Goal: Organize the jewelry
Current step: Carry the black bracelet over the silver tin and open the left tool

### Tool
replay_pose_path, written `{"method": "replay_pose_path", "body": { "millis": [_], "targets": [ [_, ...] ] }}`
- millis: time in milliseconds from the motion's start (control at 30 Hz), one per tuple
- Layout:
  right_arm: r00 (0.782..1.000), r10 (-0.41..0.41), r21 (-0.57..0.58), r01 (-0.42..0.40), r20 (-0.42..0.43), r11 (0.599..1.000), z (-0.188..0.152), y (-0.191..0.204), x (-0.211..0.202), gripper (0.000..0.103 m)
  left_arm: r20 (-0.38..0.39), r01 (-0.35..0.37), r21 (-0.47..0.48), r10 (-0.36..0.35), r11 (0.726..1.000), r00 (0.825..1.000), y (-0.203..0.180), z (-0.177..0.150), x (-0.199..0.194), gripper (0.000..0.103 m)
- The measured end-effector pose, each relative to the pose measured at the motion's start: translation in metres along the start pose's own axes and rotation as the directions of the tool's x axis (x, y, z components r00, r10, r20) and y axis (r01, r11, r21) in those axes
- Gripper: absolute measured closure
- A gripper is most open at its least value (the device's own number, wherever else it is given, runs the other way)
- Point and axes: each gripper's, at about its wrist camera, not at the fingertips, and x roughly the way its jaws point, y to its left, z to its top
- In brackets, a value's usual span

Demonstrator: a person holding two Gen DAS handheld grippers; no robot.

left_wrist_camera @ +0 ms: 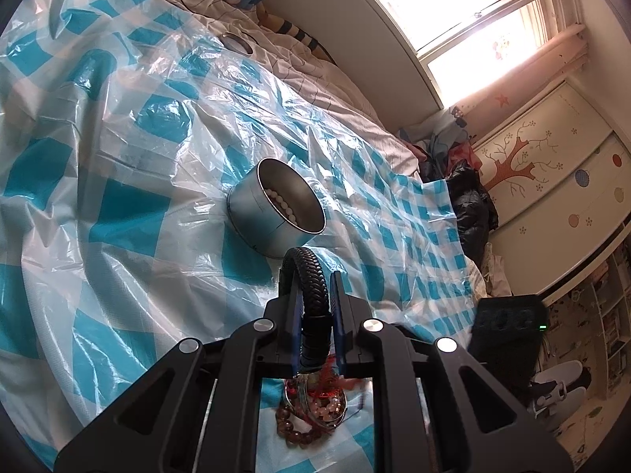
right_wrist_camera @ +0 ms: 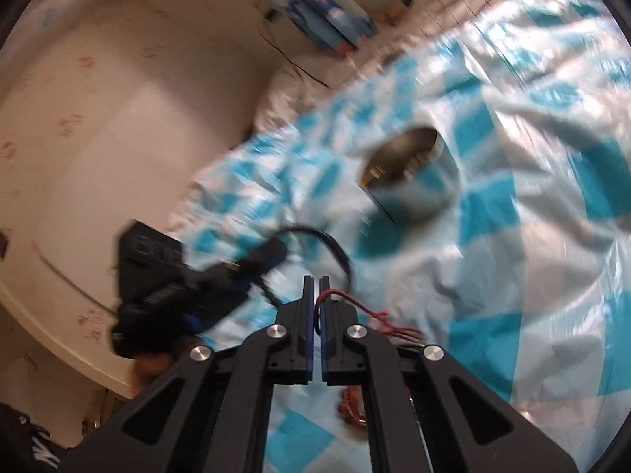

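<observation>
Two views of the sorting step, both taken over a bed covered by a blue-and-white checked plastic sheet (left_wrist_camera: 130, 205). The left gripper (left_wrist_camera: 311, 295) has its jaws clamped on a black braided bracelet (left_wrist_camera: 309, 276), whose loop arches up above the fingertips; it hangs near the open metal tin (left_wrist_camera: 276, 213), which stands on the sheet and already holds a string of pale beads (left_wrist_camera: 282, 201) against its inner wall. The right gripper (right_wrist_camera: 314, 287) has its jaws brought together on a thin red cord (right_wrist_camera: 339, 295) that trails off to the right toward a red tassel (right_wrist_camera: 390, 327); this view is motion-blurred, so how securely the cord is pinched cannot be judged. Below and between both grippers lies the unsorted heap: brown bead bracelets (left_wrist_camera: 303, 429) mixed with red thread. The lid (left_wrist_camera: 236, 42) lies well apart on the far bedding

To do the step well: bring the braided bracelet over the middle of the tin's mouth before parting the jaws, so the stiff loop drops flat inside and does not catch the rim. Lift the cord slowly and vertically; it may still be tangled with the beads, and a quick pull could drag the heap or scatter it over the slippery plastic. Keep the two grippers from crossing above the tin
</observation>
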Motion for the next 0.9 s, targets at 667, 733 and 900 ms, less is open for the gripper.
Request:
{"method": "replay_pose_path", "body": {
  "millis": [667,733,900],
  "targets": [
    [1.000,-0.007,-0.011,0.006,-0.022,1.000,0.013,0.007,0.005,0.100,-0.005,-0.006,0.110,0.006,0.994,1.000,-0.024,-0.003,0.006,0.091],
    [1.000,-0.017,-0.005,0.017,-0.017,1.000,0.019,0.004,0.004,0.100,-0.006,-0.001,0.117,0.001,0.993,1.000,-0.027,0.000,0.007,0.091],
    [1.000,-0.017,-0.002,0.017,0.002,1.000,0.042,-0.001,0.004,0.100,0.019,0.017,0.128,-0.020,0.992,1.000,-0.031,0.016,0.008,0.091]
  ]
}}
